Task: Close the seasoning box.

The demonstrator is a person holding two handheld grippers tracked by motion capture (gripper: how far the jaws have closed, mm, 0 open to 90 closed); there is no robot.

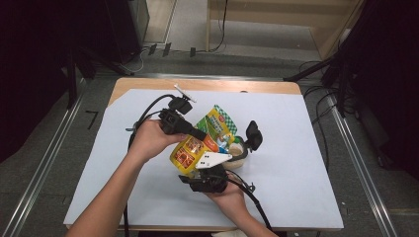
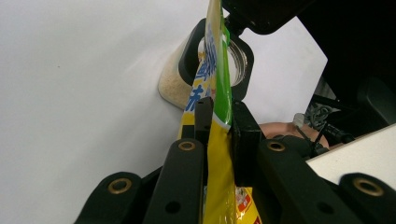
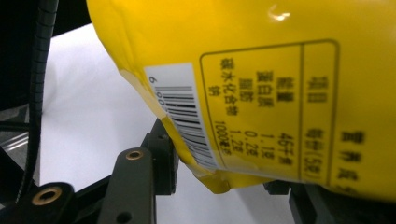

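Observation:
A yellow and green snack packet (image 1: pixel 215 126) hangs over the middle of the white sheet. My left gripper (image 1: pixel 200 134) is shut on its edge, and the left gripper view shows the packet (image 2: pixel 219 56) edge-on between the closed jaws of the left gripper (image 2: pixel 217 105). Just beyond stands a small jar (image 1: pixel 240 149) of beige powder, its black flip lid (image 1: pixel 253 133) open; the jar (image 2: pixel 170 84) sits right behind the packet's top edge. My right gripper (image 1: pixel 228 167) is below the packet. In the right gripper view its jaws (image 3: pixel 219 163) stand apart under the packet's barcode corner (image 3: pixel 261 84).
The white sheet (image 1: pixel 296 148) covers a wooden table (image 1: pixel 207 85), with bare sheet on both sides of the hands. Cables trail from both grippers. Metal rails and dark stands flank the table on the floor.

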